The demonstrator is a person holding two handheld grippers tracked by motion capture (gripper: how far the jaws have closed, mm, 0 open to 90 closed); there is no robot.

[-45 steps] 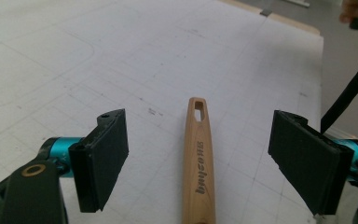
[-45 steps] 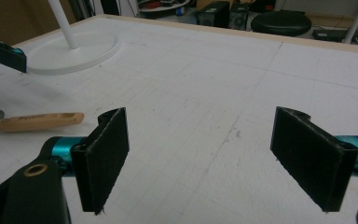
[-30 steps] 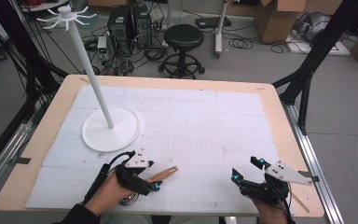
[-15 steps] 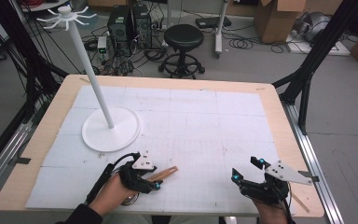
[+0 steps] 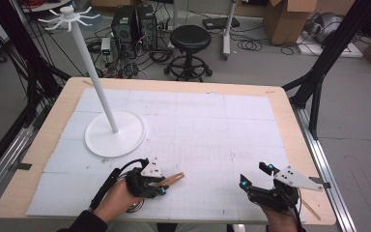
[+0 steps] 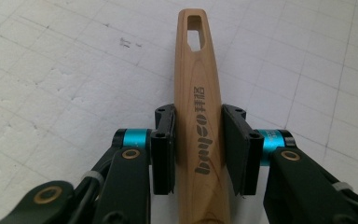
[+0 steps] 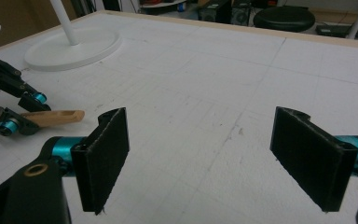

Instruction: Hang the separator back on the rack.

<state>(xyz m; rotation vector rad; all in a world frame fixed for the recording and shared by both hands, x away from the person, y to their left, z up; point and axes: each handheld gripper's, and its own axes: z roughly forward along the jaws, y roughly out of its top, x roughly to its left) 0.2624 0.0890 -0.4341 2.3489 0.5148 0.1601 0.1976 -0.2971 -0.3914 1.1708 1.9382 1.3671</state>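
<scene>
At the left of the high view the white stand [image 5: 115, 134] sits on its round base, its pole leaning up toward the upper left of the frame, where hooks spread from the top. Just below and right of that base, near the bottom edge, the left gripper [image 5: 160, 186] lies low over the white mat [image 5: 207, 130]. Its jaws are closed narrowly on the wooden handle [image 6: 199, 116], one pad pressed to each flat side in the left gripper view. The handle's slotted tip points to the top of that frame, over bare mat with nothing ahead of it. At the lower right of the high view the right gripper [image 5: 255, 175] has its jaws spread wide with nothing between them. Beyond the table's far edge stand a black stool [image 5: 189, 38] and cardboard boxes [image 5: 282, 19].
</scene>
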